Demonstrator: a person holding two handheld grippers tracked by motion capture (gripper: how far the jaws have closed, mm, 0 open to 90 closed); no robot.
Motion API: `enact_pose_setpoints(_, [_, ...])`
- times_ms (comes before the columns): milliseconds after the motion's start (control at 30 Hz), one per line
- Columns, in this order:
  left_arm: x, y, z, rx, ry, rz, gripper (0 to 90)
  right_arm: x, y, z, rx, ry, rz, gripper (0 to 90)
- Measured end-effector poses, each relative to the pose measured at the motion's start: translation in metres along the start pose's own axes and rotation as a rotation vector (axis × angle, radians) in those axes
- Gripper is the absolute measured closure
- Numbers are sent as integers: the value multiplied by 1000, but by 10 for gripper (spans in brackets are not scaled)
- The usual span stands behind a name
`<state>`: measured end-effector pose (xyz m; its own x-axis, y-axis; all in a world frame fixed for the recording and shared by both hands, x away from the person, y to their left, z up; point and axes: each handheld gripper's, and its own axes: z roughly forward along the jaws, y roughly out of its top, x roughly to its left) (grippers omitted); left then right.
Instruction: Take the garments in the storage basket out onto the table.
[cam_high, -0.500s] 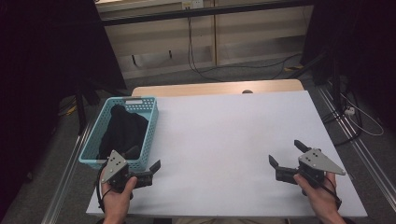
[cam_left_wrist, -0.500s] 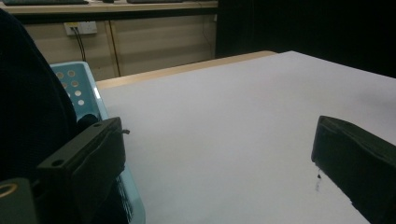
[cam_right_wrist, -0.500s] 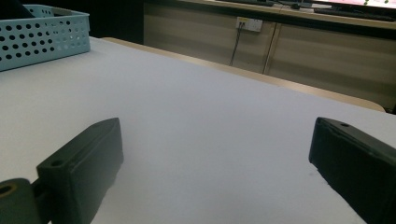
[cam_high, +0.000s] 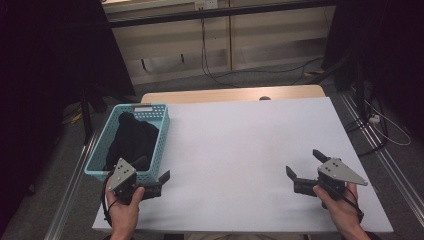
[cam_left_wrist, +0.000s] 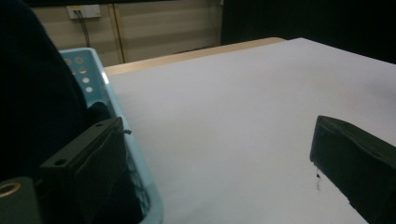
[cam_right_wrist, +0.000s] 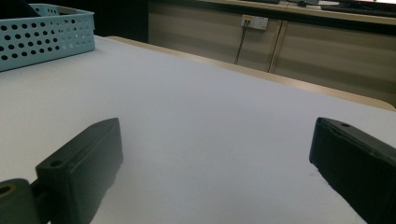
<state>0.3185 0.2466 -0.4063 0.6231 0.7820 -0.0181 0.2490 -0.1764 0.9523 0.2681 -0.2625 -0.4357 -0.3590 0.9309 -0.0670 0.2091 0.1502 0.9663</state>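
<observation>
- Here, the left claw (cam_high: 152, 169) sits at the near left corner of the white bench (cam_high: 240, 150), jaws spread apart and holding nothing.
- One of its jaws reaches over the near rim of the light blue basket (cam_high: 161, 131), and the other hangs over bare bench just right of it; the left gripper view shows the same straddle of the basket's wall.
- The basket stands along the bench's left edge, running from near to far, its perforated side wall plain in the right gripper view (cam_right_wrist: 44, 37).
- A black cloth (cam_high: 131, 141) lies heaped inside the basket; it looks like a garment, though the folds are too dark to tell.
- The right claw (cam_high: 306, 164) is at the near right, well apart from the basket, jaws wide and empty, low over bare bench.
- A hand (cam_high: 125, 210) grips each tool from the near edge.
</observation>
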Motion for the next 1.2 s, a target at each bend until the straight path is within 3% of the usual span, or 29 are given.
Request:
enact_pose_setpoints(67, [2,2,-1,11,7,13,39,0,0,0,1,0,0,20])
enact_pose_setpoints(133, [4,7,-3,19,26,56,38,0,1,1,-3,6,-2,20])
enact_pose_setpoints(333, [15,16,-4,28,33,18,48,-1,0,3,6,13,10,20])
enact_pose_setpoints(433, [23,23,-2,50,15,2,48,0,0,4,6,24,4,20])
enact_pose_setpoints(500, [25,26,-3,54,30,-4,43,1,0,5,7,28,0,20])
enact_pose_setpoints(600, [30,33,-8,67,17,18,48,1,0,6,8,25,-3,20])
enact_pose_setpoints(800, [54,42,-17,97,72,-20,28,1,0,8,18,23,-7,20])
enact_pose_setpoints(900, [65,44,-15,146,79,-28,33,2,0,8,21,25,3,19])
enact_pose_setpoints(1033, [74,46,-11,163,103,-63,29,1,-1,9,24,26,0,19])
enact_pose_setpoints(1200, [85,50,-3,190,135,-60,40,2,-1,10,29,30,-3,19])
